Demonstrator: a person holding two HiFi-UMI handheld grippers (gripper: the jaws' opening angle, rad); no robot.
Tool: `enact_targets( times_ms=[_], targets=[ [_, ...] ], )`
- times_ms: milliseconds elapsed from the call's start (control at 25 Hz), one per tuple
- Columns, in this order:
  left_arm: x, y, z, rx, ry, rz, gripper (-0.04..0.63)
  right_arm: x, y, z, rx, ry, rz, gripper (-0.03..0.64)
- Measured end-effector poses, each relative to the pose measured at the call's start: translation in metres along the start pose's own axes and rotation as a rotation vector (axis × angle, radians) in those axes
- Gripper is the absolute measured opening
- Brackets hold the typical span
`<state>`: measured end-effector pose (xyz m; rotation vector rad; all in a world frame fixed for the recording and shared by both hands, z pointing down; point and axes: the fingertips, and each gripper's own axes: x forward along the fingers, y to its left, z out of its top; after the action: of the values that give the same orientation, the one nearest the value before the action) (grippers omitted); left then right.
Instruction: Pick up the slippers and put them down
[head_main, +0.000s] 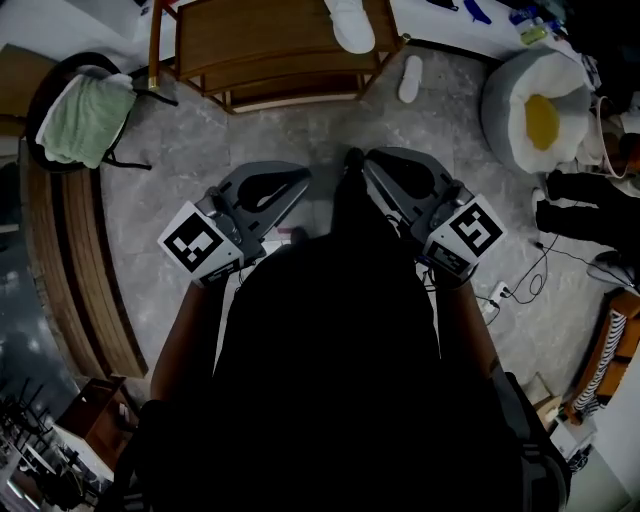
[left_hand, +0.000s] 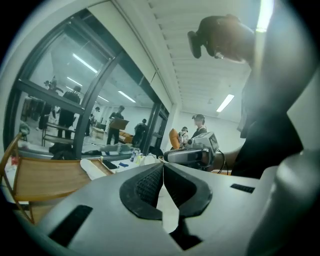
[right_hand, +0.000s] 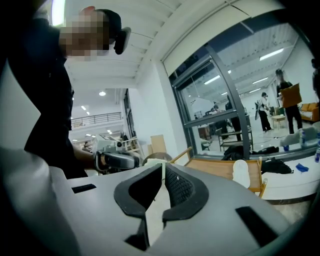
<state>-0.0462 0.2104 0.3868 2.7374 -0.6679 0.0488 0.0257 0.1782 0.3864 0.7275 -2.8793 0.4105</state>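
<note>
We hold the left gripper (head_main: 300, 182) and right gripper (head_main: 372, 160) shut, both empty. The floor slipper (head_main: 410, 78) lies at 1 o'clock from the right gripper (the nearer one), long axis 12-to-6; the bench slipper (head_main: 350, 25) lies farther off at 12

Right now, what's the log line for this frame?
left gripper: jaws shut, empty | right gripper: jaws shut, empty | one slipper on wooden bench | other slipper on floor
</note>
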Motion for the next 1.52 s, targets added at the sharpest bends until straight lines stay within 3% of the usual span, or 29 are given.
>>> enact_targets(
  times_ms=[400,560,800,1160,1320,1520],
  targets=[
    [0.080,0.085,0.054,0.009,0.005,0.138,0.011,0.034,-0.116,0.054,-0.009,-0.020,0.138,0.032],
    [0.121,0.115,0.077,0.025,0.007,0.173,0.011,0.029,-0.163,0.074,-0.040,-0.037,0.170,0.032],
    [0.164,0.156,0.103,0.027,0.018,0.211,0.011,0.031,-0.235,0.085,0.006,-0.041,0.167,0.032],
    [0.192,0.212,0.114,0.012,0.056,0.174,0.011,0.063,-0.293,0.086,0.084,-0.042,0.118,0.032],
    [0.196,0.234,0.109,-0.007,0.061,0.140,0.011,0.076,-0.302,0.080,0.130,-0.014,0.128,0.032],
    [0.193,0.258,0.100,-0.036,0.095,0.079,0.011,0.100,-0.308,0.087,0.133,0.009,0.062,0.034]
  ],
)
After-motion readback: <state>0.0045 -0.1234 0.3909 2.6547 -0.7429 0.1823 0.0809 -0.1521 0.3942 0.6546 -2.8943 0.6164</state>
